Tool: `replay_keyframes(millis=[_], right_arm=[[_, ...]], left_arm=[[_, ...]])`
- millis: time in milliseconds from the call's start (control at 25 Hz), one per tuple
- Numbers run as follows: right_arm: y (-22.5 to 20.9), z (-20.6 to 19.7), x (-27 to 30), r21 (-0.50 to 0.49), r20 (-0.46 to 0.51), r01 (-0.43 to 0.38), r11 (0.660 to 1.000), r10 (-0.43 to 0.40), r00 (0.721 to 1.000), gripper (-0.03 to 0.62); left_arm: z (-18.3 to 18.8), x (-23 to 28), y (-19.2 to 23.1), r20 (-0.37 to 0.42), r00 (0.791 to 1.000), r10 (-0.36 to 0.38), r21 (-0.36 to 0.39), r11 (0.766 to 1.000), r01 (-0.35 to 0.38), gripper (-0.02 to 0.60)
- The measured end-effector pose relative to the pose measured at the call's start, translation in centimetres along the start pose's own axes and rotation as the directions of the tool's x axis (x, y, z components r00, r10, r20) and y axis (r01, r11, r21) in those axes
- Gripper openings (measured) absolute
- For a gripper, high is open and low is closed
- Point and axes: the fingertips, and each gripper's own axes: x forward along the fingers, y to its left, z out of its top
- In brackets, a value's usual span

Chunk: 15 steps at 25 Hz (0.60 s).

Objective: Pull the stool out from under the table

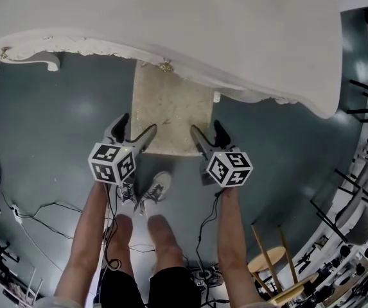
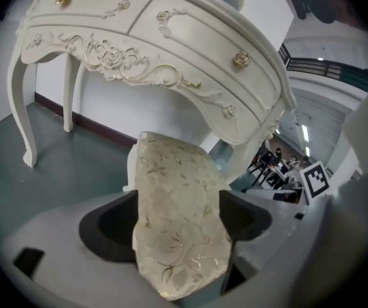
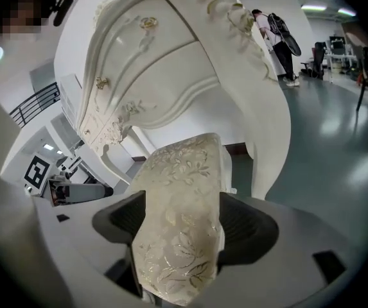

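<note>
The stool (image 1: 171,111) has a cream, gold-leaf patterned cushion, and its far end lies under the white ornate table (image 1: 171,18). My left gripper (image 1: 134,133) straddles the seat's near left edge, and my right gripper (image 1: 210,136) straddles its near right edge. In the left gripper view the cushion (image 2: 177,217) fills the gap between both dark pads (image 2: 106,226). In the right gripper view the cushion (image 3: 184,223) likewise sits pressed between the pads (image 3: 251,226). The table's carved drawer front (image 2: 139,50) rises just beyond the seat.
The table's curved legs (image 2: 23,114) stand on the grey-green floor on either side of the stool. Cables (image 1: 49,213) trail on the floor at the left. A round wooden stool (image 1: 267,258) and black frames (image 1: 363,108) stand at the right. The person's shoes (image 1: 151,191) are just behind the seat.
</note>
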Motion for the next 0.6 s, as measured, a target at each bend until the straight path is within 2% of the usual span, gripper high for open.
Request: replay_keyframes(millis=[240, 400, 600], right_arm=[[-1.9, -2.3, 2.1, 0.067, -0.07, 0.0, 0.998, 0.005, 0.998, 0.374], [-2.0, -3.1, 2.7, 0.139, -0.073, -0.033, 0.99, 0.043, 0.996, 0.376], [-2.1, -3.2, 3.3, 0.161, -0.083, -0.053, 0.986, 0.067, 0.994, 0.376]], left_arm=[[-1.5, 1.7, 1.7, -0.027, 1.0, 0.01, -0.072, 0.997, -0.012, 0.382], [-2.4, 2.6, 1.9, -0.05, 0.998, -0.025, -0.118, 0.993, 0.019, 0.382], [-3.1, 3.6, 2.5, -0.069, 0.997, -0.019, -0.133, 0.991, 0.009, 0.382]])
